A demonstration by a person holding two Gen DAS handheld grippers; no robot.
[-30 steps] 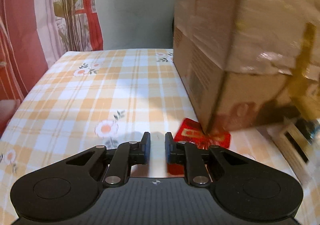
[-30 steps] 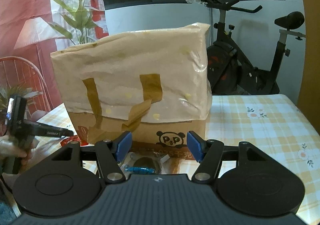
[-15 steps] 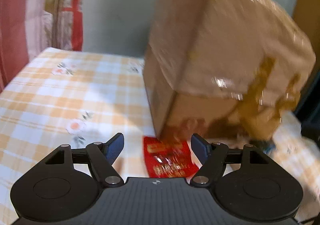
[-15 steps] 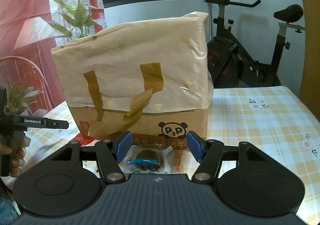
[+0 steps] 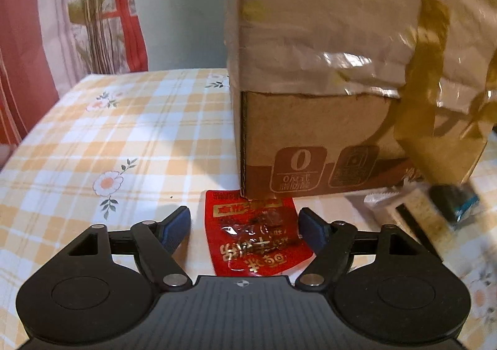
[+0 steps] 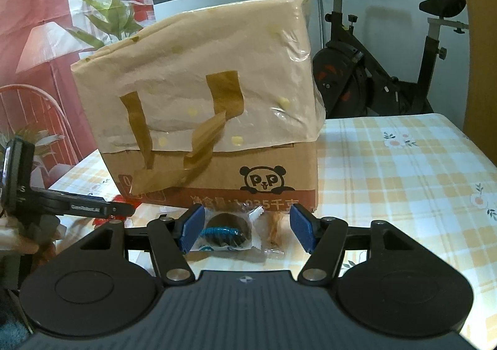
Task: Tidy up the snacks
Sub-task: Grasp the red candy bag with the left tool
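Note:
A red snack packet [image 5: 257, 238] lies flat on the checked tablecloth, its far end against the corner of a cardboard box [image 5: 310, 145]. My left gripper [image 5: 245, 225] is open, its fingers on either side of the packet. In the right wrist view my right gripper [image 6: 245, 227] is open around a clear-wrapped dark round snack [image 6: 226, 230] and a small brown wrapped snack [image 6: 275, 230], both in front of the box [image 6: 217, 169]. The left gripper also shows at the left of that view [image 6: 93, 210].
The box is topped with a plastic-covered bag with brown tape straps [image 6: 198, 79]. More wrapped snacks [image 5: 450, 204] lie at the box's right base. An exercise bike [image 6: 372, 76] stands behind the table. The tablecloth [image 6: 403, 163] spreads to the right.
My left gripper has opened from shut and swung to face the red packet, which now lies between its fingers. My right gripper has edged closer to the two wrapped snacks.

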